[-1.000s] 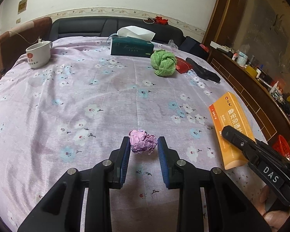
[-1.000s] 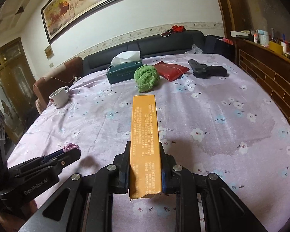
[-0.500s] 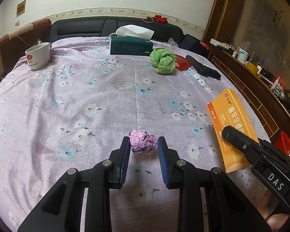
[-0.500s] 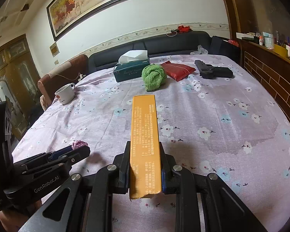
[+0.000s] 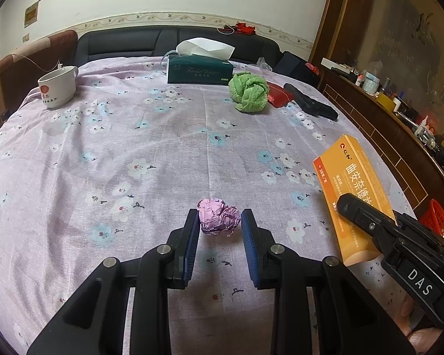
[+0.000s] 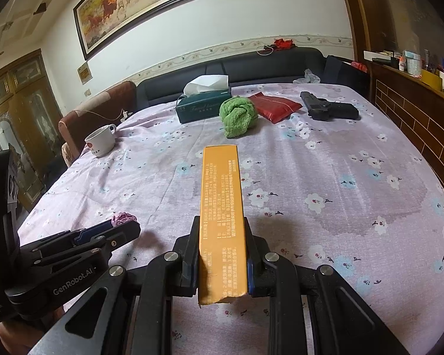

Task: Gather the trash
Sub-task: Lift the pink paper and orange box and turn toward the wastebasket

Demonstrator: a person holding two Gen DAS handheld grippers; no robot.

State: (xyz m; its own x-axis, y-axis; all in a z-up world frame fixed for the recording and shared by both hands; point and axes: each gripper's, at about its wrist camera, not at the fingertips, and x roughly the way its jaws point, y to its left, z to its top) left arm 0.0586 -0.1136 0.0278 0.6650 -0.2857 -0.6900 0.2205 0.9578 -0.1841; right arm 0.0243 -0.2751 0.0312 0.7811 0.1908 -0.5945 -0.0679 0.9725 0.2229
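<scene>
Since a second ago our two grippers have barely shifted and nothing on the table has changed place; the paper ball sits between our left fingers exactly as it did. Our left gripper [image 5: 219,226] has its blue-padded jaws parted around the paper ball [image 5: 218,220], which rests on the tablecloth [image 5: 133,148] near the front edge; the left pad looks to touch it or nearly so, the right pad stands just clear, so the jaws are released rather than clamped. It is a pale purple, tightly crumpled wad with sharp creases and a faint sheen, lumpy rather than round; from the right wrist view only its top [image 6: 122,218] peeks above the left gripper's fingers. Our right gripper [image 6: 222,238] is clenched on the orange box [image 6: 222,207], a long narrow carton with white print down its face, gripped near its back end and held flat above the cloth, pointing toward the far side of the table; its rear corner is dented. Farther back stand a white cup [image 5: 57,87] at the left, a dark green tissue box [image 5: 199,72], a balled green towel [image 5: 248,96], a red pouch [image 6: 273,106] beside it and a black pistol-shaped thing [image 6: 328,109] at the right; a red basket [image 5: 438,222] shows beyond the table's right edge.
</scene>
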